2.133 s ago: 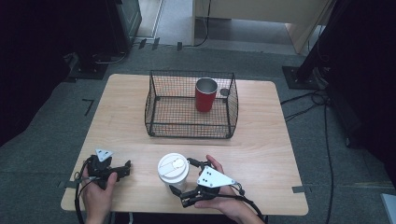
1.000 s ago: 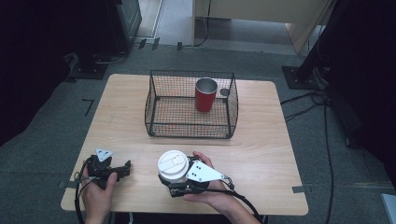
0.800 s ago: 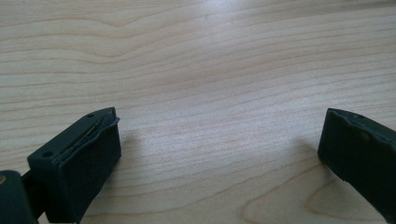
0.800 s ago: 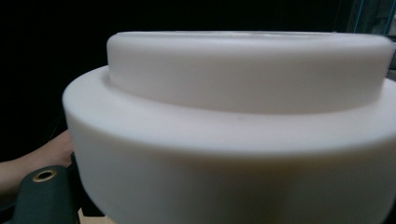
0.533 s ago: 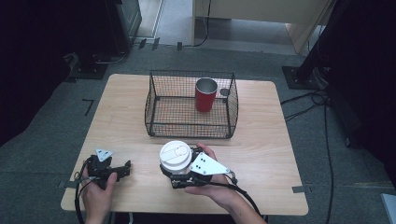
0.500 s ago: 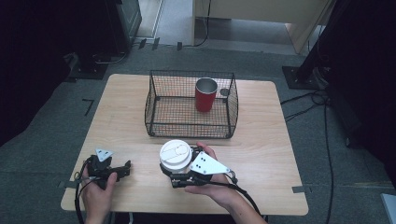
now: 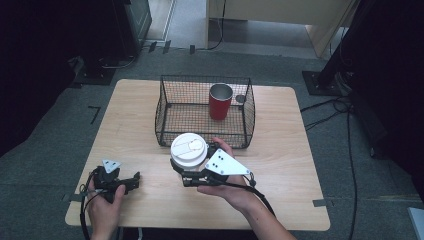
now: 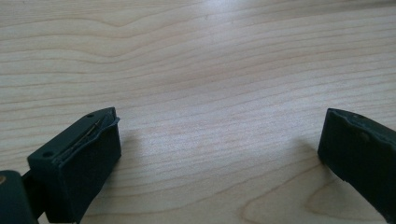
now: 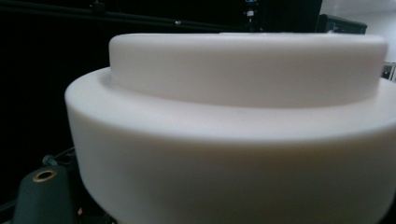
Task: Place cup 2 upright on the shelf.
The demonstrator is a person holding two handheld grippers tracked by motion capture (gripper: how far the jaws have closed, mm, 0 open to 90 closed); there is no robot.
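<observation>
The black wire-mesh basket stands at the middle of the pale wooden table, and everything else is placed from it. Inside the basket, toward its far right corner, a red cup with a silvery rim stands upright, and a small grey round object sits at the mesh just to the right of that cup; what it is cannot be told. Just in front of the basket's near wall, the right gripper has its jaws clamped on a white paper cup with a white plastic lid, which is held upright and lifted off the tabletop, its lid close to the level of the basket's lower front edge in the high view. In the right gripper view the stepped white lid sits very close to the lens, with dark room behind it. The person's right hand wraps the gripper body beneath the grey three-cornered plate. Well to the left of the basket and nearer the table's front edge, the left gripper rests low on the wood in the left hand; the left gripper view shows its two black jaws spread wide apart over bare wood grain, with nothing between them.
</observation>
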